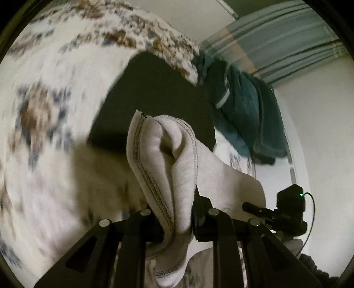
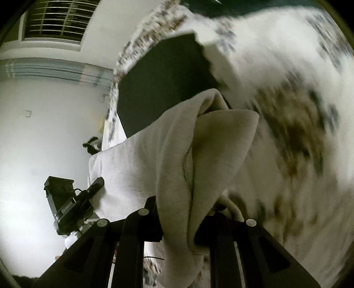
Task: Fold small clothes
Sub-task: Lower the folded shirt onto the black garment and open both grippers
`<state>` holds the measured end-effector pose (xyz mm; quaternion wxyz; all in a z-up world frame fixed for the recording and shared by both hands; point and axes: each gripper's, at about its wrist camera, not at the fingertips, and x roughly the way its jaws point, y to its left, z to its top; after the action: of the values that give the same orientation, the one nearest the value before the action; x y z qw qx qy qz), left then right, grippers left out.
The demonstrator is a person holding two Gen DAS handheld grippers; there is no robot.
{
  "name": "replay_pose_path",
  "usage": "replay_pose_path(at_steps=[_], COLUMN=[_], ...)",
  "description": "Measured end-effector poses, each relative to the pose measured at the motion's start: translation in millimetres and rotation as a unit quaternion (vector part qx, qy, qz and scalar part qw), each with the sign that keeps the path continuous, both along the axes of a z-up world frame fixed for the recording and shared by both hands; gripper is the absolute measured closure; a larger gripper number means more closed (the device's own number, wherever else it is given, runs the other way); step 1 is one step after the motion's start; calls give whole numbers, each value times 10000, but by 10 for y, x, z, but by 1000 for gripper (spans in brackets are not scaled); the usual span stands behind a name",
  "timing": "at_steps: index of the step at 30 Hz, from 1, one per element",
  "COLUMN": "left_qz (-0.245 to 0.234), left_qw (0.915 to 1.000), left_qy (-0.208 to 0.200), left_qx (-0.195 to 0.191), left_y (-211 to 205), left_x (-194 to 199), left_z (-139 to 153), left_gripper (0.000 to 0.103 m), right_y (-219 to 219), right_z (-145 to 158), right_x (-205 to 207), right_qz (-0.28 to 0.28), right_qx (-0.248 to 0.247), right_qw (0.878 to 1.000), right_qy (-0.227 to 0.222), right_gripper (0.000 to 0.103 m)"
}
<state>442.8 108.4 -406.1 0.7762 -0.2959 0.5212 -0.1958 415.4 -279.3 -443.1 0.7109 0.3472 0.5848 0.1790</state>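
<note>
Over the floral bedspread (image 1: 44, 106) with its dark mat (image 1: 159, 93), white walls behind, I have the left gripper (image 1: 177, 228) and right gripper (image 2: 179, 223) clamping the raised grey garment (image 1: 168, 155) between them.

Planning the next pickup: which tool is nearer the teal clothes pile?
Right, likely. The teal clothes lie ahead-right of the left tool, toward the right tool; both clamp the white garment.

Home bedroom, by the look. Floral bedspread (image 1: 44, 110) underfoot, teal clothes pile (image 1: 245, 110), striped curtain (image 1: 276, 39), barred window (image 2: 57, 20).
</note>
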Motion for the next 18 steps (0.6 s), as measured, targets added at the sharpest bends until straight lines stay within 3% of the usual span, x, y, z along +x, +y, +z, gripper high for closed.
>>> replay_pose_path(at_steps=[7, 11, 14, 16, 18], left_qz=[77, -97, -273, -252, -117], left_qw=[9991, 9942, 9862, 9822, 9758], left_qy=[-63, 209, 230, 186, 79], left_qx=[420, 1048, 1614, 1854, 2181], left_y=[162, 140, 48, 11, -16], left_x=[1288, 1753, 1829, 1797, 1752], left_z=[-85, -384, -456, -440, -404], left_gripper=[88, 84, 76, 67, 48], right_y=[331, 424, 471, 514, 574], right_z=[-6, -160, -248, -238, -207], right_x=[1475, 1903, 2003, 2012, 1961], right_qz=[53, 141, 266, 319, 340], right_qx=[-304, -682, -1108, -1559, -2176], right_qw=[9993, 9975, 9935, 9872, 9754], right_qy=[-219, -115, -87, -97, -108], right_gripper=[86, 86, 84, 73, 52])
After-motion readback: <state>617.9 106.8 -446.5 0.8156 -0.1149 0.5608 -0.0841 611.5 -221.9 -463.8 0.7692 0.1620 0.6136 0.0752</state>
